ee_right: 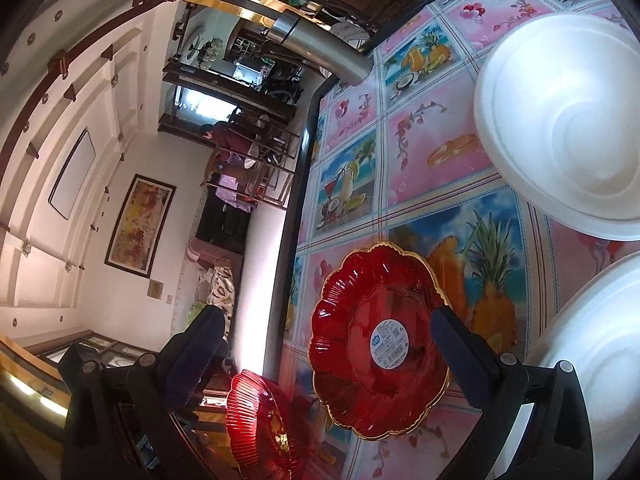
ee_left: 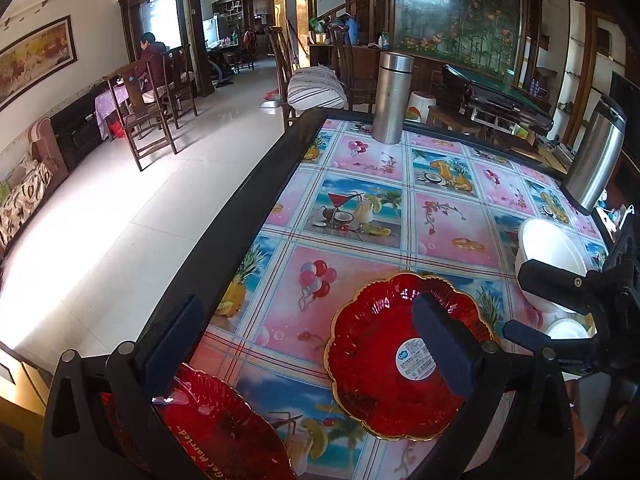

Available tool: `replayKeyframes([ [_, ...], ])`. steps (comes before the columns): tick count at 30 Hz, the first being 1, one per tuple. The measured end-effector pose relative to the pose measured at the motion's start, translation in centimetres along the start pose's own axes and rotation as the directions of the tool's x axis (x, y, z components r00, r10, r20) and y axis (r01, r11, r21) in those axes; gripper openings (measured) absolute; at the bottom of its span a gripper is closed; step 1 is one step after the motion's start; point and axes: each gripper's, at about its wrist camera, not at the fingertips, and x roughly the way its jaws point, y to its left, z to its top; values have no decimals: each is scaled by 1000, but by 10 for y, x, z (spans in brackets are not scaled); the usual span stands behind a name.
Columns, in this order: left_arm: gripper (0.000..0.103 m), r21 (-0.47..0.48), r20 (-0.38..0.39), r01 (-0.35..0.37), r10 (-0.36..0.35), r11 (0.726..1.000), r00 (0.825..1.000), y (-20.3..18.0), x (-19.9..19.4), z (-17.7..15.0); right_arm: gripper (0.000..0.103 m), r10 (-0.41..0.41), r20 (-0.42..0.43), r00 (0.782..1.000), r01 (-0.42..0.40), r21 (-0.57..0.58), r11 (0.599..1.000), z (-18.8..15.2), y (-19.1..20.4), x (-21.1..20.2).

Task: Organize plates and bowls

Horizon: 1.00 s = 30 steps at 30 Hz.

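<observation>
Two red plates (ee_left: 376, 364) and two white bowls (ee_right: 560, 128), all empty.

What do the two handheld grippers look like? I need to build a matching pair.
Both the left gripper and right gripper have black frames with angular triangular cut-outs and round silver pivot pins. Each carries two flat rectangular fingers faced with dark navy padding. No cables or markings are visible.

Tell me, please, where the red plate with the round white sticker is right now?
The stickered red plate lies flat on the tablecloth, between the second red plate near the table edge and the white bowls.
</observation>
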Motion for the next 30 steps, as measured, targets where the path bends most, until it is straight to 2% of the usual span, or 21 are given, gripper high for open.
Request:
replayKeyframes([
  [4, 103, -50, -2, 3, -3, 999, 1000, -2, 3, 0, 102, 17, -18, 1000, -17, 37, 999, 3, -8, 5],
  [8, 103, -144, 40, 33, -28, 989, 999, -7, 0, 0, 102, 15, -12, 1000, -15, 31, 999, 4, -6, 2],
  [13, 103, -174, 74, -10, 23, 985, 997, -10, 14, 4, 102, 37, 19, 999, -37, -5, 999, 3, 4, -7],
  [15, 103, -183, 69, -51, 65, 982, 995, -5, 23, 3, 102, 57, 18, 998, -57, 3, 998, 2, 6, -7],
  [18, 103, -180, 37, -51, 59, 982, 998, 4, 35, 0, 102, 64, 10, 998, -64, 14, 998, 0, 6, -6],
  [19, 103, -188, 17, -34, 38, 982, 999, 8, 39, -1, 102, 59, -3, 998, -59, 18, 998, 0, 6, -3],
  [21, 103, -233, -30, 52, -61, 971, 998, 18, 46, -4, 102, 39, -27, 999, -38, 33, 999, -4, 5, 3],
  [24, 103, -320, -73, 170, -203, 932, 976, 30, 55, -9, 102, -28, -37, 999, 29, 29, 999, -8, 7, 9],
  [30, 103, -351, -95, 278, -330, 894, 939, 27, 59, -12, 102, -98, -41, 994, 100, 41, 994, -6, 0, 8],
])
